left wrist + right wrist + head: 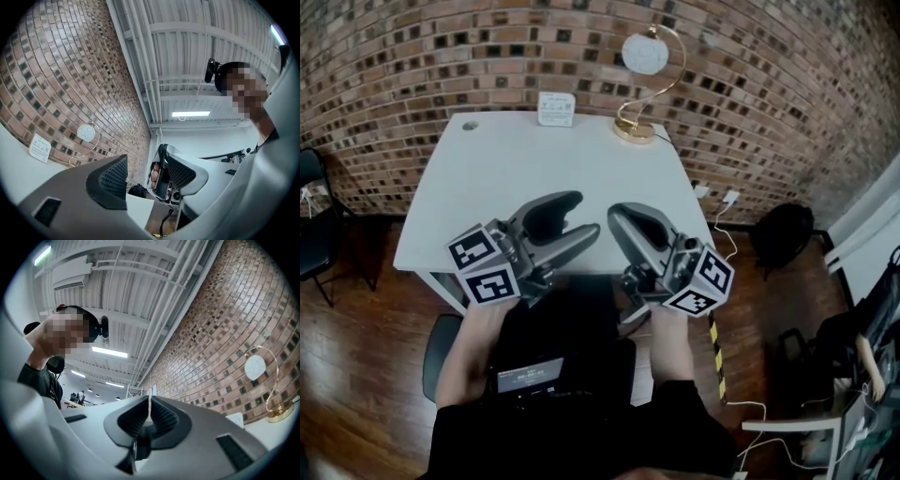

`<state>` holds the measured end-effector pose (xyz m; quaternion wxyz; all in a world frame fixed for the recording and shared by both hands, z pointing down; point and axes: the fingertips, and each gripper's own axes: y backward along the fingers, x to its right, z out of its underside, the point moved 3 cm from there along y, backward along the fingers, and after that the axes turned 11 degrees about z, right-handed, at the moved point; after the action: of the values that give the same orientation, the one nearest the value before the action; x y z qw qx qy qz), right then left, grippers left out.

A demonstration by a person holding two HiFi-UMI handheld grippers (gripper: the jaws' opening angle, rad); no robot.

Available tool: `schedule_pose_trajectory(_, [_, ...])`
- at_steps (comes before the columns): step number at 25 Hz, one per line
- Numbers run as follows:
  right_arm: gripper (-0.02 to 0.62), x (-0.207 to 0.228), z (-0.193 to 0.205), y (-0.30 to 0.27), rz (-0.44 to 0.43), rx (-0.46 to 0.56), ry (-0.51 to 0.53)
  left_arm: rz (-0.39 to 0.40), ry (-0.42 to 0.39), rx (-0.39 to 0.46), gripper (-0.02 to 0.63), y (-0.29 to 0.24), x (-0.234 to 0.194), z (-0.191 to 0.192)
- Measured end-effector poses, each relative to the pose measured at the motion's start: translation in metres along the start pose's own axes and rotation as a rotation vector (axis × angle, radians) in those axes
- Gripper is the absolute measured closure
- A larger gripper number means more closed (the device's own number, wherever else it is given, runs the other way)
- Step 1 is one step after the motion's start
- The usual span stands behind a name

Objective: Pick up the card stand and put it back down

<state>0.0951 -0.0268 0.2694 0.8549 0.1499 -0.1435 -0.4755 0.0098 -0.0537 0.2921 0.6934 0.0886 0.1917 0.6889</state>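
The card stand [555, 109] is seen at the far edge of the white table [487, 197], at twelve o'clock from the two claws. It is well apart from both of them. It is a small white square with round corners, and it stands up. Some small print is on it, but it is too small to be read. A gold lamp [642, 84] with a white ball is placed just beside it, at three o'clock.

The left gripper [579, 217] is held over the near edge of the table. Its jaws are spread wide apart, and nothing is held between them. The right gripper [617, 216] is held next to it, at three o'clock. Its jaws are pressed together, and nothing is held there either.

The stand is thought to be light and stiff. Its sides look smooth, so it may slip. It may also be knocked over with a small push, because it is thin and tall. It should be taken by its two side edges, near the middle, and squeezed softly. It should be kept clear of the lamp when it is lifted. It should be set down flat on its foot, so it is not tipped.
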Motion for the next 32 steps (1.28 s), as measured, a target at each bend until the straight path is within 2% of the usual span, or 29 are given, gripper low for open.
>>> schedule_pose_trajectory(12, [0.569, 0.001, -0.012, -0.002, 0.005, -0.001, 0.042, -0.008, -0.033, 0.010, 0.341, -0.009, 0.008, -0.015])
schedule_pose_trajectory(21, [0.574, -0.013, 0.004, -0.003, -0.018, -0.022, 0.058, -0.002, -0.050, 0.004, 0.341, 0.000, 0.019, -0.009])
schedule_pose_trajectory(32, [0.580, -0.018, -0.005, 0.004, -0.023, 0.009, 0.094, 0.010, -0.093, -0.016, 0.341, -0.004, 0.033, -0.011])
